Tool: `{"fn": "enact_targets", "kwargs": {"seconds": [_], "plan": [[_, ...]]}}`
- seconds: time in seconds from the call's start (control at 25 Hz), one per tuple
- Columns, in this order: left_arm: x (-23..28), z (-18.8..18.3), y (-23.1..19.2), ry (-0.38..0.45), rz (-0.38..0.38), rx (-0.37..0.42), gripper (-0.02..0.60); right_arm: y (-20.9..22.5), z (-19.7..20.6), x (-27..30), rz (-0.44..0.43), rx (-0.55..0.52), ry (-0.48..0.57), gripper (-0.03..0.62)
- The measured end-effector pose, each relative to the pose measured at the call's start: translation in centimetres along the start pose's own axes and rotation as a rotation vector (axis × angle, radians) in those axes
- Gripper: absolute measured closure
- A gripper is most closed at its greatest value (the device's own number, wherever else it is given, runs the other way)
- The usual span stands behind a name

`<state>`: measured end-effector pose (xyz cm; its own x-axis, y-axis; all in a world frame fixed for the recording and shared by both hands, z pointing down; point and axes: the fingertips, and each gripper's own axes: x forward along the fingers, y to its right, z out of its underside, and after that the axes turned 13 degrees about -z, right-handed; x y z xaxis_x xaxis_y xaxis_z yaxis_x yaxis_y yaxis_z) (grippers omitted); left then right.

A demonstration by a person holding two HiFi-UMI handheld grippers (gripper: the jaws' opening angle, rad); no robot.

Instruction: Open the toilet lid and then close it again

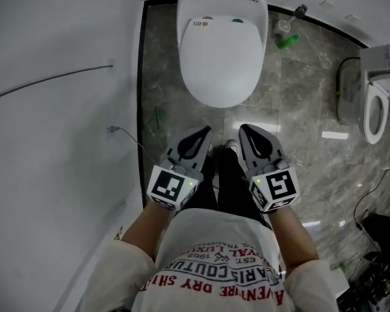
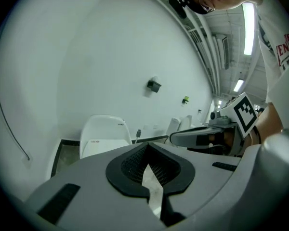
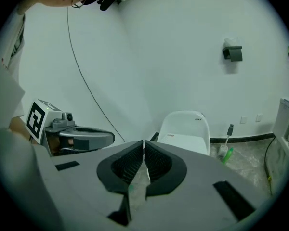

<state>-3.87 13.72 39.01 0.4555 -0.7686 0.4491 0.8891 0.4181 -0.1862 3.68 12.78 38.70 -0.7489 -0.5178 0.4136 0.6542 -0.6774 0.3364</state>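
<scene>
Washroom, toilet [image 1: 222, 51], toilet brush [image 1: 284, 26], marbled floor [image 1: 299, 103]

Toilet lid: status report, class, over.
Left gripper shut, empty. Right gripper shut, empty. Toilet lid down, both grippers short of it. Nothing in the way; toilet brush off to the side.

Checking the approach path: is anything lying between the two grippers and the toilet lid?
Nothing: in the head view only bare floor separates the left gripper and right gripper from the closed toilet lid.
</scene>
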Motion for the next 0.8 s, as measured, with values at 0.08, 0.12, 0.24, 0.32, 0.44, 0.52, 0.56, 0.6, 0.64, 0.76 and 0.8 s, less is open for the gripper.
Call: {"fn": "enact_targets", "kwargs": {"seconds": [0.08,0.12,0.24,0.32,0.44,0.52,0.56,0.6,0.64,0.76,0.8], "plan": [[2.0,2.6,-0.8,-0.006,-0.019,-0.019,0.574,1.7,2.9,1.4,0.015,0.009,-0.023,0.578],[3.1,4.0,-1.0,-0.011,-0.027,-0.028,0.574,2.6,4.4,1.9,0.026,0.004,-0.036,0.579],[6.2,8.8,-1.7,-0.036,-0.053,0.002,0.574,5.1,9.3,4.0,0.039,-0.027,-0.087,0.578],[8.1,12.3,-2.8,-0.063,-0.082,0.051,0.574,6.4,12.7,6.0,0.021,-0.048,-0.115,0.577],[10.6,17.9,-4.3,-0.089,-0.091,0.118,0.574,7.7,17.8,9.3,-0.028,-0.126,-0.173,0.577],[12.1,21.1,-5.1,-0.093,-0.105,0.167,0.574,8.6,20.9,11.4,-0.045,-0.196,-0.215,0.577],[12.8,22.5,-5.6,-0.086,-0.12,0.225,0.574,9.0,22.3,12.3,-0.051,-0.239,-0.236,0.577],[13.4,23.9,-6.1,-0.077,-0.141,0.303,0.574,9.4,23.7,13.1,-0.054,-0.287,-0.259,0.577],[14.1,25.1,-6.5,-0.072,-0.163,0.388,0.574,9.8,24.8,13.7,-0.053,-0.338,-0.28,0.577],[15.8,28.6,-7.0,-0.097,-0.176,0.567,0.574,11.0,27.7,14.7,-0.038,-0.463,-0.335,0.576],[16.3,29.5,-6.9,-0.111,-0.166,0.594,0.564,11.4,28.4,14.9,-0.033,-0.488,-0.352,0.576]]}}
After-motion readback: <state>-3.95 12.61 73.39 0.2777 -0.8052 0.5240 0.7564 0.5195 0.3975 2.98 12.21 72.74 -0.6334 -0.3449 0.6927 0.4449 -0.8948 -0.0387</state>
